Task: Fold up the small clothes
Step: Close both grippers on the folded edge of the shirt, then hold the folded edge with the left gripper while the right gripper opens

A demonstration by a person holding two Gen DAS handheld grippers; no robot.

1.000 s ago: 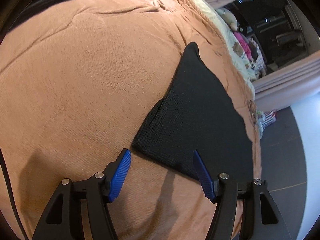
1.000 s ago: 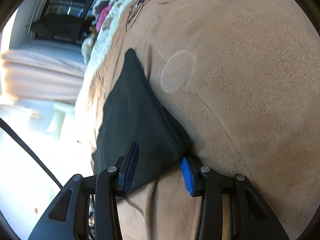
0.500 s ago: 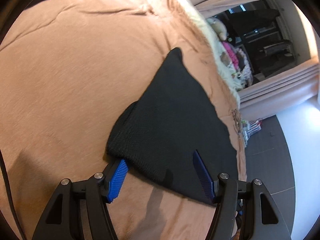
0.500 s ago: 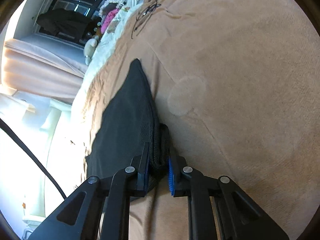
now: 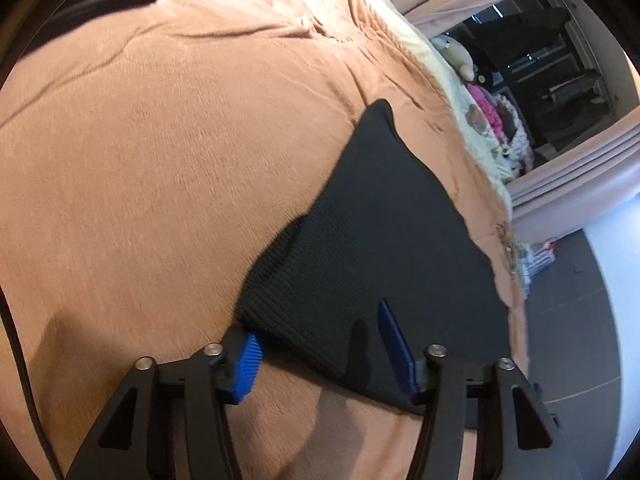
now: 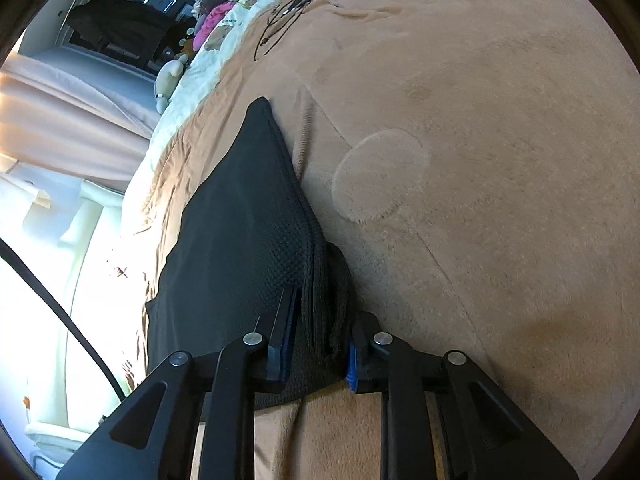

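right wrist: black garment (image 6: 240, 220) bunched between closed-in fingers (image 6: 285, 336).

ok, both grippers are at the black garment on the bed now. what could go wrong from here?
1. The right gripper has only a bunched corner of the black garment between its pads and its jaws are opening, so the cloth may slip out.
2. The left gripper is closing with one finger under the ribbed edge; it could pinch the brown blanket too.
3. The garment lies near the bed's edge and may slide off.

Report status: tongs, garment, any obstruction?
Left tongs closing around black garment's ribbed hem. Right tongs hold bunched hem, easing open. Blanket nearby unobstructed.
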